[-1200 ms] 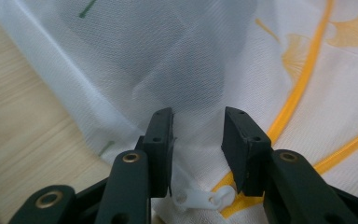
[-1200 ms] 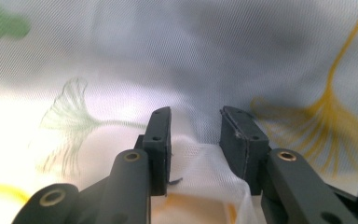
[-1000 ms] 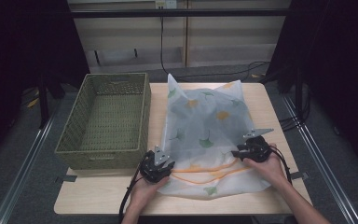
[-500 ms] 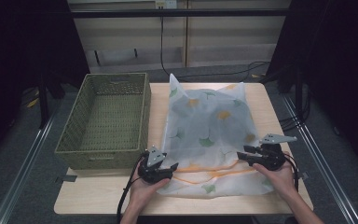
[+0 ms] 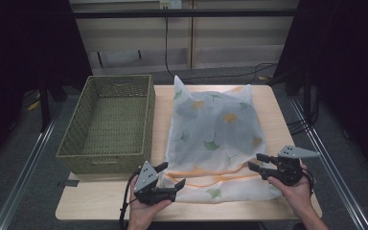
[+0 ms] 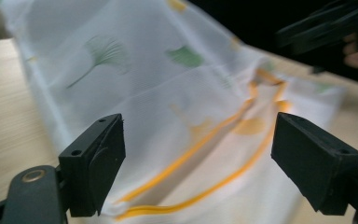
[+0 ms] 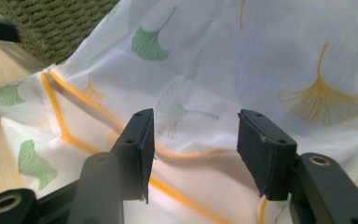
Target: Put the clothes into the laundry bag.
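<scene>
high view, with both tool views: a white cloth (image 5: 215,139) printed with green and yellow ginkgo leaves and edged with an orange stripe lies spread over the right half of the desk (image 5: 100,203), reaching from the far edge almost to the near edge, its near hem folded back so that the orange stripe runs across the width. a woven green basket (image 5: 108,124) stands on the left half of the desk, its right wall just beside the cloth's left edge. the left tool (image 5: 170,177), held in the person's left hand (image 5: 143,211), sits at the cloth's near left corner, close to the desk's near edge; its jaws have just been opening and stand wide apart, pads off the fabric — in the left tool view (image 6: 196,163) the cloth passes beyond and below the two pads, gripped by neither. the right tool (image 5: 256,163), in the right hand (image 5: 297,194), sits at the cloth's near right edge, close to the desk's right edge; its jaws have likewise just been opening and stand apart — in the right tool view (image 7: 193,144) the cloth shows through the gap, free of both pads. the two tools point inward toward each other across the folded hem.
</scene>
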{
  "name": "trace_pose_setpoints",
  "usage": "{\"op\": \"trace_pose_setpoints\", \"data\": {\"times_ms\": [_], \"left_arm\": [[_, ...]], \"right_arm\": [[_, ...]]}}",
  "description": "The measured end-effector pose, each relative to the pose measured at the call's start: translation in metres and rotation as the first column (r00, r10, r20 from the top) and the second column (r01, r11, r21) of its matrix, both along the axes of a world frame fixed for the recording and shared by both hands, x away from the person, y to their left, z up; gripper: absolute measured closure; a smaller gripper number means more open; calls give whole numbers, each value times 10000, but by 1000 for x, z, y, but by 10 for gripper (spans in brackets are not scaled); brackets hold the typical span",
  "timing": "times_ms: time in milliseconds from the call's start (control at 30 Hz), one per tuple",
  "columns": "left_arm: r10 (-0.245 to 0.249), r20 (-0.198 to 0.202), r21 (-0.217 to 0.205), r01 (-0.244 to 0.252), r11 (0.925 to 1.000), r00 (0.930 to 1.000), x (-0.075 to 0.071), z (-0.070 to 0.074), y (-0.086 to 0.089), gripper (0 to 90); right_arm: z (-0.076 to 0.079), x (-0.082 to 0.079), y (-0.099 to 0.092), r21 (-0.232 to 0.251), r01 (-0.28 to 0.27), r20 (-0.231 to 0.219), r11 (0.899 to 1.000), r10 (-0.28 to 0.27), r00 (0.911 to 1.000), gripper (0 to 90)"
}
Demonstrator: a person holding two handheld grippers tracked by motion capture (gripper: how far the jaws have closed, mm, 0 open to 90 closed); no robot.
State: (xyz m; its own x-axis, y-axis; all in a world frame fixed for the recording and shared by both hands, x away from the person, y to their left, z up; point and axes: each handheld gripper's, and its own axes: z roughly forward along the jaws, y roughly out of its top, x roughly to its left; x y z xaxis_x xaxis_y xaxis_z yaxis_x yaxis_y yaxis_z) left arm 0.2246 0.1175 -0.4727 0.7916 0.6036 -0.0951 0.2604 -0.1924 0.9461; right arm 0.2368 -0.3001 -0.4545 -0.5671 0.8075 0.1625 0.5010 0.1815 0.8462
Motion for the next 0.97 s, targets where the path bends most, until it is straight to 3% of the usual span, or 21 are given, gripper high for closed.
{"op": "trace_pose_setpoints", "data": {"times_ms": [133,267,333,533,567,633,733,967], "left_arm": [[-65,39,179,64,9998,10000,-13,-4,-1,140],[-29,-346,73,32,10000,9994,-26,-16,-1,139],[-577,-710,-295,557,9980,9958,-33,-21,-2,139],[-1534,-735,-187,1524,9881,9854,-51,-30,-13,139],[-1490,-770,-102,1487,9888,9858,-52,-32,-14,139],[-1501,-753,-368,1477,9883,9858,-52,-34,-13,137],[-1144,-694,-553,1106,9923,9910,-48,-34,-9,134],[-779,-522,-289,764,9967,9956,-44,-33,-7,131]], "right_arm": [[2,-8,1,104,36,200,9999,-38,9998,453],[3,-15,-1,202,104,73,9997,-105,9999,453],[3,-15,-1,283,26,72,9996,-28,10000,453],[3,-12,0,235,-38,96,9997,35,9999,449],[3,-12,0,239,-42,186,9997,37,9998,449],[4,-12,-1,312,33,267,9995,-41,9996,443],[4,-9,-1,336,21,308,9994,-31,9995,438],[2,-7,3,262,-170,265,9995,163,9995,431]]}}
